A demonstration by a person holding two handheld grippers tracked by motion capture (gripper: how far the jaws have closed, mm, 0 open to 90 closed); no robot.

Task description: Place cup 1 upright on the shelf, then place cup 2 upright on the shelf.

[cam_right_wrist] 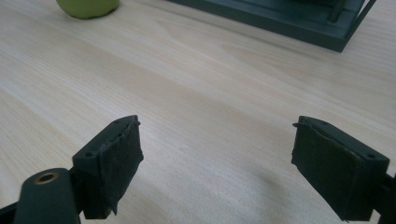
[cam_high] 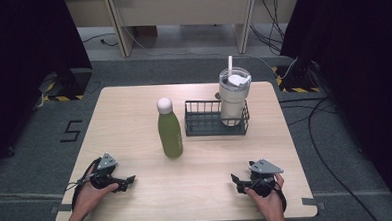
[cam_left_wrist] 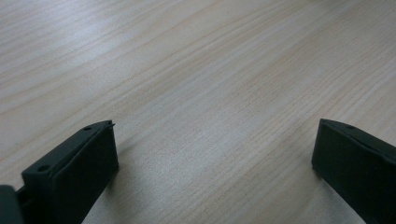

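Resting on the table (cam_high: 197, 175), left gripper (cam_high: 128, 182) and right gripper (cam_high: 235, 181) fingers released, grasping nothing

both hands rest low, forearms entering from the bottom edge. left gripper (cam_high: 129, 181) points right, jaws spread wide with nothing between them. right gripper (cam_high: 235, 181) points left, jaws apart and empty, held in a hand (cam_high: 268, 197).

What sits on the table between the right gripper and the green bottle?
Nothing: in the high view, bare wood runs from the right gripper to the green bottle. The right gripper view agrees: open jaws, bare table, the bottle's base at the top.
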